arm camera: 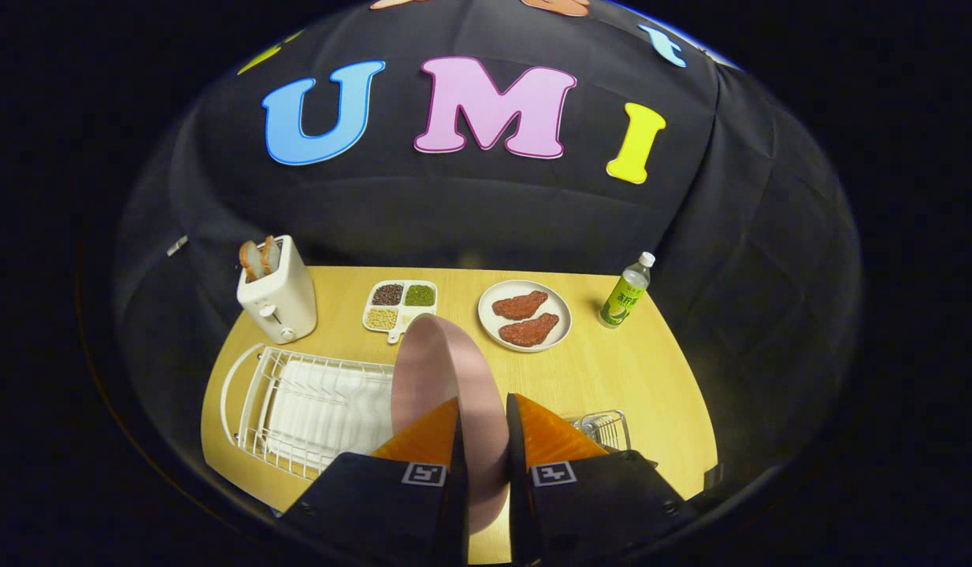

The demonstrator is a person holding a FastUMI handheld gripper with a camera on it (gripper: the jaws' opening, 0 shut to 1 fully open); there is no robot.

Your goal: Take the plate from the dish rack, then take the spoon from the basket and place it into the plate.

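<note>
Between my gripper's (484,417) two fingers I hold the round pink plate (447,378) up on its edge, both fingers squeezing it tight.

The plate is lifted above the wooden table (643,378), just beside the white wire dish rack (297,409) on my left. A small wire basket (604,429) sits just past my right finger; I cannot tell what is in it. Farther back I see a white toaster with bread (277,291), a white tray of beans (399,305), a white plate with two red meat pieces (525,315) and a green bottle (626,291).
</note>
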